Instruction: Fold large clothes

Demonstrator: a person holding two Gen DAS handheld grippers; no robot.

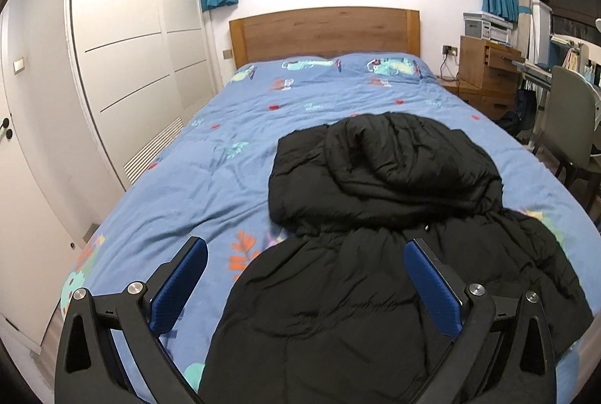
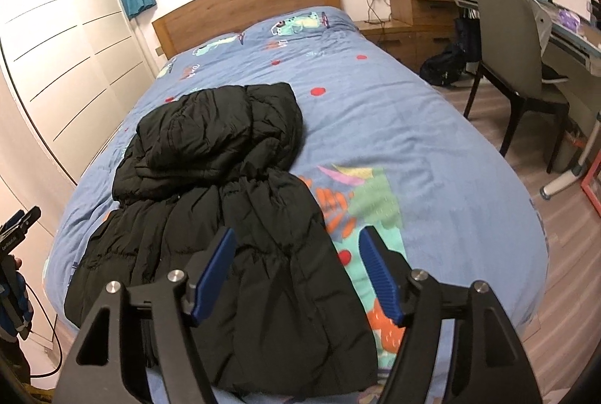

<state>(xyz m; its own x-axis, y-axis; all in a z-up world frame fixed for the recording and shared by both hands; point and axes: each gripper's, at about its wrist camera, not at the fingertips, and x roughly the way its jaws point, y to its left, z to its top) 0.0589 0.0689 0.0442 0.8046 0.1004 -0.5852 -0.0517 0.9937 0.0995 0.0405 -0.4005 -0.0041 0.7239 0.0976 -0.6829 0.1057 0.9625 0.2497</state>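
Black puffer jacket, partly folded, on bed; both tongs empty above its near end.

Item: jacket, lying lengthwise in the centre and lower half of both views, hood bunched at the far end toward the headboard, body narrowed into a long strip that reaches the bed's near edge. Left tongs: spread wide, blue pads clear of the cloth, nothing held. Right tongs: about half open, likewise empty, over the strip's right edge at the lower middle of its view. Step judged: take the near hem and carry it up toward the hood. Handling note: bite deep through all the puffy layers at both corners, lift level, lay down slowly, as slick padding probably slides or springs back.
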